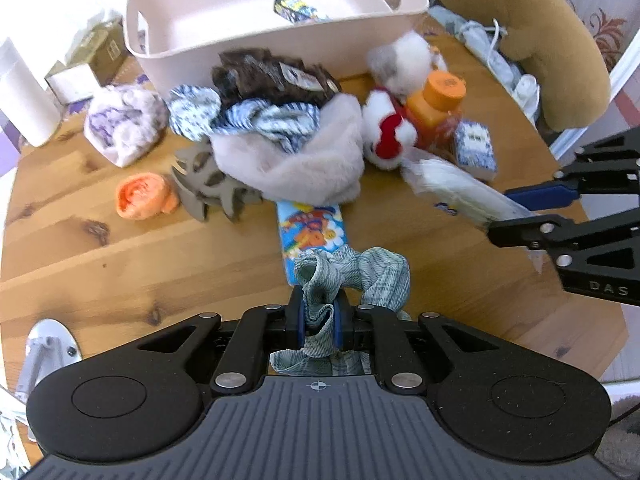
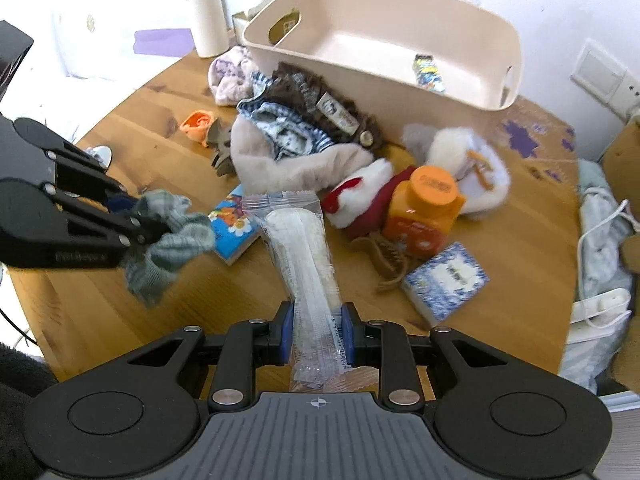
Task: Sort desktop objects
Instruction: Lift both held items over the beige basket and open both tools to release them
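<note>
Green-grey cloth (image 1: 352, 276) is pinched tight in the left gripper (image 1: 319, 326), and a long clear packet (image 2: 308, 256) is squeezed in the right gripper (image 2: 316, 338). The packet's long side is pointed from 6 toward 12 o'clock, straight at the pink bin (image 2: 472, 92) (almost empty). The bin is seen at 12 o'clock past the pile, so both things are probably meant to be carried up and over it.

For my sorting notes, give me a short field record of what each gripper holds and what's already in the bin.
left gripper: shut on green scrunchie
right gripper: shut on clear packet
bin: beige, one small printed packet inside
table: wooden, pile of soft items in front of bin
orange-capped bottle: in pile, on its side
</note>
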### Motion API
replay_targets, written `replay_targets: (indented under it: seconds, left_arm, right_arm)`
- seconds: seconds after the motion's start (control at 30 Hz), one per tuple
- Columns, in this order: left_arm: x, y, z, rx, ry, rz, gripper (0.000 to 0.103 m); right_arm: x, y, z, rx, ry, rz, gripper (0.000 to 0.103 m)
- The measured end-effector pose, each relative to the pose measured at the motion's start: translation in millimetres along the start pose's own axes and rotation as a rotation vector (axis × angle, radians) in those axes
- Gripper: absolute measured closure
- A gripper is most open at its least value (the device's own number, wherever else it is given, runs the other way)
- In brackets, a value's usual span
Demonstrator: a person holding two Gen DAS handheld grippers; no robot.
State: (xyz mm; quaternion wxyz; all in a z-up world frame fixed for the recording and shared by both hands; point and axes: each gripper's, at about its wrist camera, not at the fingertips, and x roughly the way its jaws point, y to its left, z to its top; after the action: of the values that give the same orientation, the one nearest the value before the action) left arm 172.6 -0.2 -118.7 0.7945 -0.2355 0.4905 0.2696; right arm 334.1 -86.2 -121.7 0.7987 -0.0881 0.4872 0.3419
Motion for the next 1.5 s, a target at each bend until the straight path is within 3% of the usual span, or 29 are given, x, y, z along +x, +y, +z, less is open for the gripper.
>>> replay_targets:
  seconds: [0.47,0.97,1.3,1.5]
  left_arm:
    - [-38.1,44.3,48.4,-0.045,-0.146,0.068,0.091]
    - [-53.7,61.3,122.0,-0.055,-0.309,0.102,0.091]
    - [-46.9,65.6,179.0,-0.007,-0.395,0.114,0.091]
    - [-27.6,66.2,204.9,0.02,-0.404,0.127,0.091]
  right_arm:
    - [-39.5,-29.6,31.6,0.074,-0.179,-0.131,0.08]
    - [-44.6,-59.4,90.9,0.117,-0.32,-0.236,0.08]
    - [-39.4,-84.0,132.6,0.149,-0.361,-0.283,0.08]
    - [-21.4,-97.0,155.2,0.163,-0.351,-0.294,0.08]
